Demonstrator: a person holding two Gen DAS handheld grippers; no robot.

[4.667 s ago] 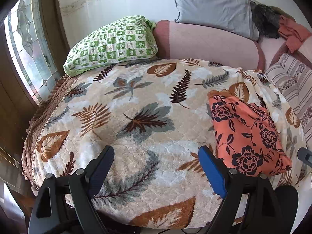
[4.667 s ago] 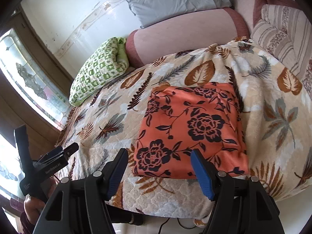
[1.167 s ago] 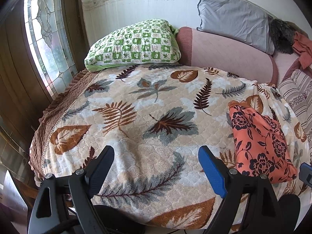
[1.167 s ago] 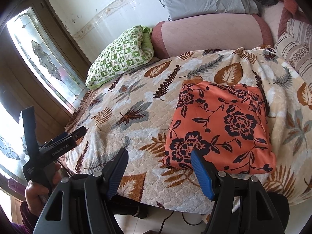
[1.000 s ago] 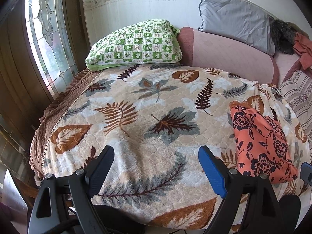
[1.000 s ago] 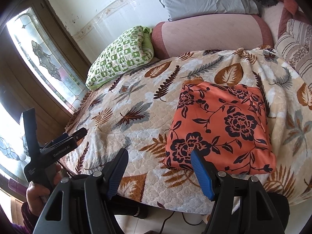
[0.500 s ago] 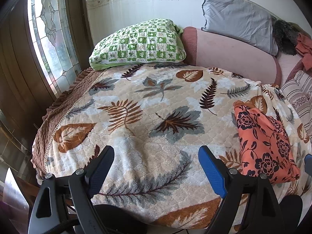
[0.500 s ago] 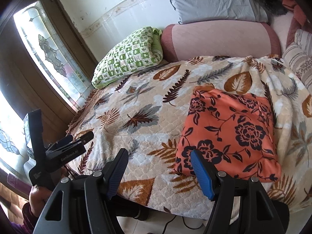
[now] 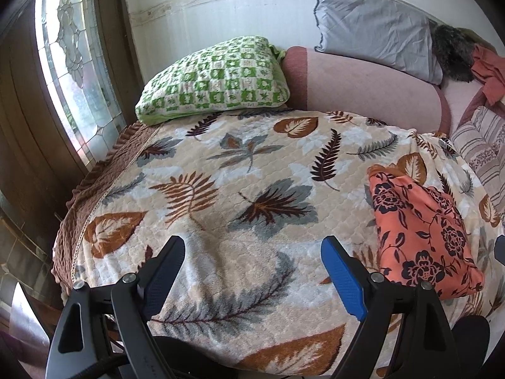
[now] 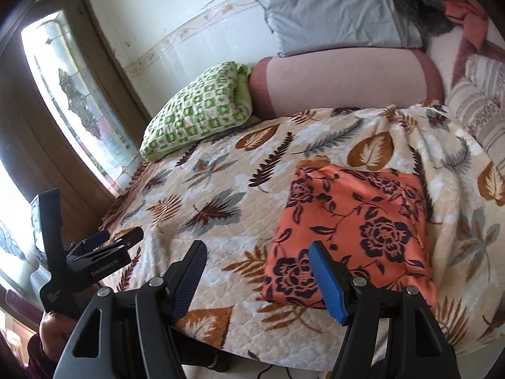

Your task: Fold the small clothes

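An orange garment with black flowers (image 10: 356,230) lies folded into a flat rectangle on the leaf-print blanket (image 10: 221,189), toward the bed's right side; in the left wrist view the same garment (image 9: 423,233) shows at the right. My right gripper (image 10: 255,252) hovers open over the near bed edge, its blue right pad (image 10: 325,281) just in front of the garment's near-left corner, nothing between the jaws. My left gripper (image 9: 252,249) stands wide open over the blanket (image 9: 221,189), well left of the garment, holding nothing. The left gripper (image 10: 123,241) also appears in the right wrist view, in a hand (image 10: 53,328).
A green checked pillow (image 9: 214,79) and a pink bolster (image 9: 363,85) lie at the head, with a grey pillow (image 9: 372,22) behind. Striped bedding (image 9: 483,145) and a reddish cloth (image 9: 486,69) sit far right. A stained-glass window (image 9: 75,72) flanks the left.
Both grippers have drawn back slightly from the bed and shifted left over the last seconds; the garment lies unmoved and flat. Neither gripper's jaws have visibly changed.
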